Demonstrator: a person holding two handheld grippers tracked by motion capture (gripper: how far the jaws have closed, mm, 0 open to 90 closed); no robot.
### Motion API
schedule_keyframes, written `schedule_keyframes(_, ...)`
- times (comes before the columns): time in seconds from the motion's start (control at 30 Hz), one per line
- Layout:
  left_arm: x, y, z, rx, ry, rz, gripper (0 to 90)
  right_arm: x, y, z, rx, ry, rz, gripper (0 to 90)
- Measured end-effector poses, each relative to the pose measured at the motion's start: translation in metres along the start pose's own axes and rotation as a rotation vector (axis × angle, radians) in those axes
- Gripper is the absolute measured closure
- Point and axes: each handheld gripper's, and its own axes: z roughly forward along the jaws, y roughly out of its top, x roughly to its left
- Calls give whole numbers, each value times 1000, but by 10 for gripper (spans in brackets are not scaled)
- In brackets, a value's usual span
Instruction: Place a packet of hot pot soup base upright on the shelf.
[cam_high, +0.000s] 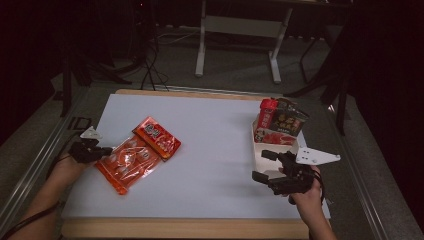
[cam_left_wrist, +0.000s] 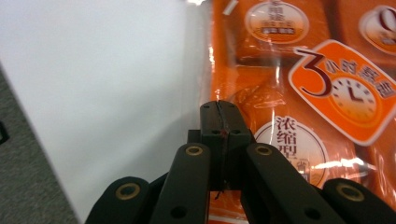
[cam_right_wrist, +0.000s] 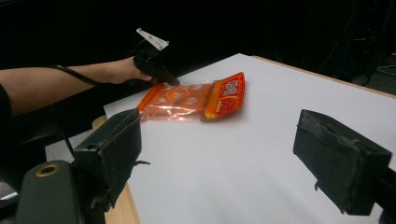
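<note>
While tongs (cam_left_wrist: 218, 108) pinch packet (cam_left_wrist: 280, 93), print blurs.

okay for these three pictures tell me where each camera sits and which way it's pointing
High view: above the person's side, looking forward and down on the table; both forearms, left gripper, right gripper.
Left gripper view: rides the left gripper, looking along closed jaws at the orange packet.
Right gripper view: rides the right gripper, facing across the table; open jaws, the other forearm.
Shared: all three show the orange packet; high and right views also the red packet.
</note>
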Motion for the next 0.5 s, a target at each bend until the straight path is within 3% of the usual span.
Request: schedule_keyframes(0.5, -39, -9, -3, -51, -125, 22, 900, -2, -1, 0, 1, 6, 4, 152)
